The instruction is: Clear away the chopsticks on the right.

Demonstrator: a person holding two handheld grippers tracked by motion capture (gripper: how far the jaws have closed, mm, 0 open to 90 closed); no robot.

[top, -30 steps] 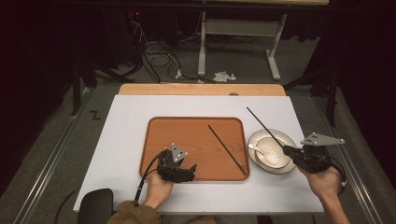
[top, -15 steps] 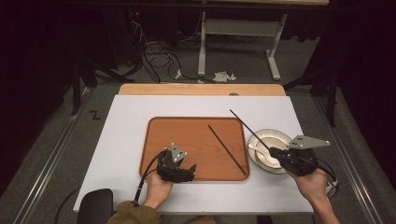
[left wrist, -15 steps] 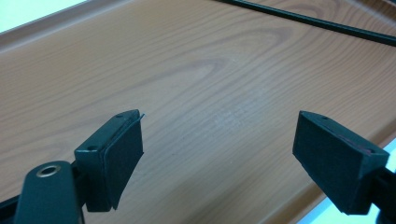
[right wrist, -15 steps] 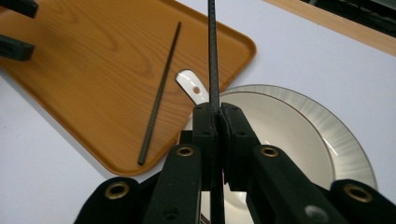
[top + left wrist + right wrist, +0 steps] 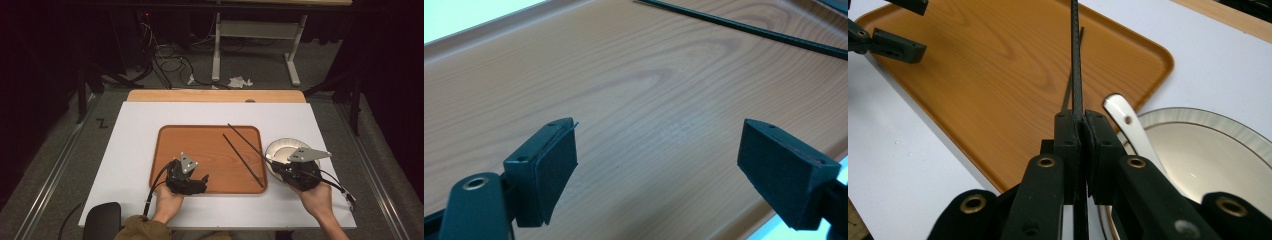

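Fingers (image 5: pixel 1100 145) of the right gripper (image 5: pixel 1079 120) clamp one black chopstick (image 5: pixel 1076 60), its length jutting over the tray (image 5: pixel 973 75).

We are resting our left hand (image 5: pixel 167 204) at about 7 o'clock, wrapped around the left gripper (image 5: pixel 202 183), which is lying low and pointing toward 3 o'clock. Its fingers (image 5: pixel 549 170) are standing wide apart with nothing between them. Our right hand (image 5: pixel 314 199) is coming in at about 5 o'clock, gripping the right gripper (image 5: pixel 1080 131) and aiming it toward 10 o'clock. Its fingers (image 5: pixel 1067 145) are pressing tight together, pinching a thin black stick. Both forearms are reaching in from 6 o'clock.
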